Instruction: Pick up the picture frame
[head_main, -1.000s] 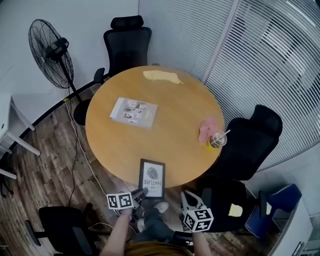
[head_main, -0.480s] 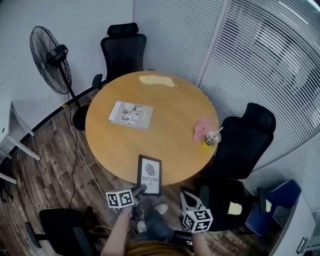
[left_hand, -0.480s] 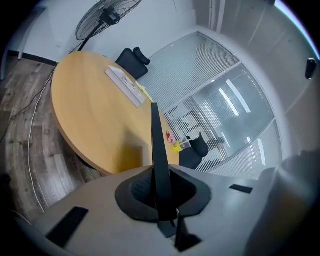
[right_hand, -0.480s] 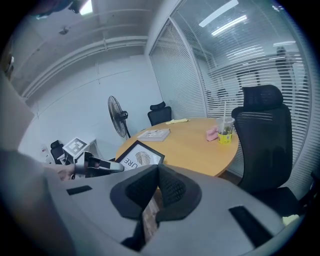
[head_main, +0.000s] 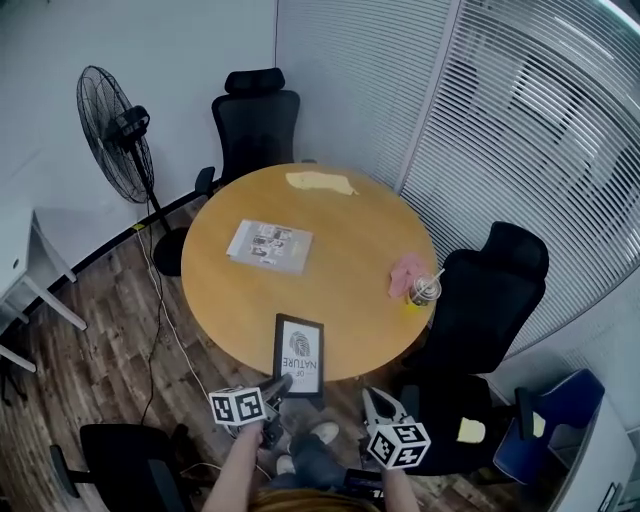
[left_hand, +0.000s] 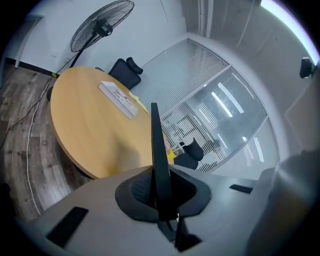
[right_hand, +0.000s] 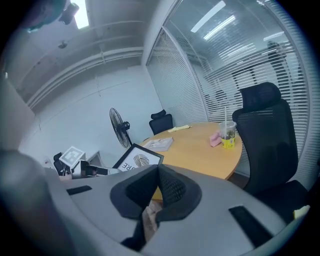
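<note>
One picture frame (head_main: 300, 356) is held at the near edge of the round counter (head_main: 350, 240), its lower edge pinched in my left gripper (head_main: 281, 384). My right gripper (head_main: 377, 404) hangs alongside, pressed together on nothing. On the counter are one booklet (head_main: 269, 245), one cup (head_main: 423, 292), one pink cloth (head_main: 406, 270) and one yellow cloth (head_main: 318, 181).

Ahead of the left gripper (head_main: 281, 385), the round desk (head_main: 345, 235) carries a booklet (head_main: 270, 245), a pink cloth (head_main: 407, 271) and an iced drink cup (head_main: 424, 292); a pedestal fan (head_main: 112, 135) stands far left.
</note>
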